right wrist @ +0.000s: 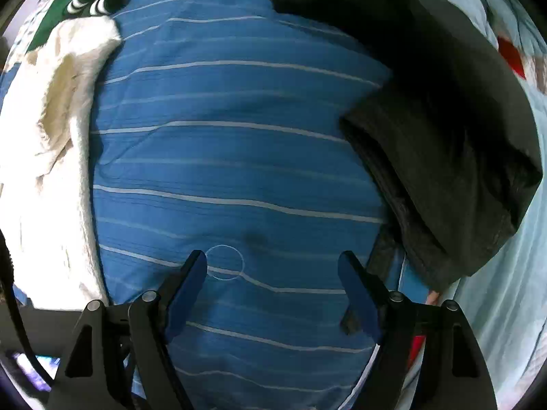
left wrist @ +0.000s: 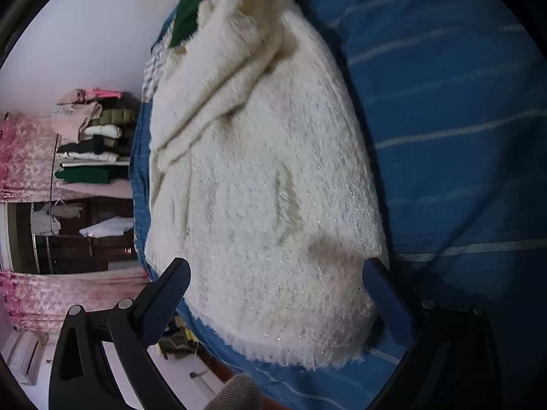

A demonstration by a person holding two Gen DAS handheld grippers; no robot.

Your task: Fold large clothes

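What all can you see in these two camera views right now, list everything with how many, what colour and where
fuzzy sweater: one, cream white, on the bedsheet, between the open left fingers
bedsheet: one, blue with thin white stripes, under everything
dark garment: one, black-grey, folded, right side of the sheet
green garment: one, green with black-white striped trim, beyond the sweater
stacked clothes: one pile, mixed pink, white, black, green, in the background
left gripper: one, black with blue pads, open
right gripper: one, black with blue pads, open over bare sheet

one white sweater [left wrist: 259, 184], one dark garment [right wrist: 444, 130]
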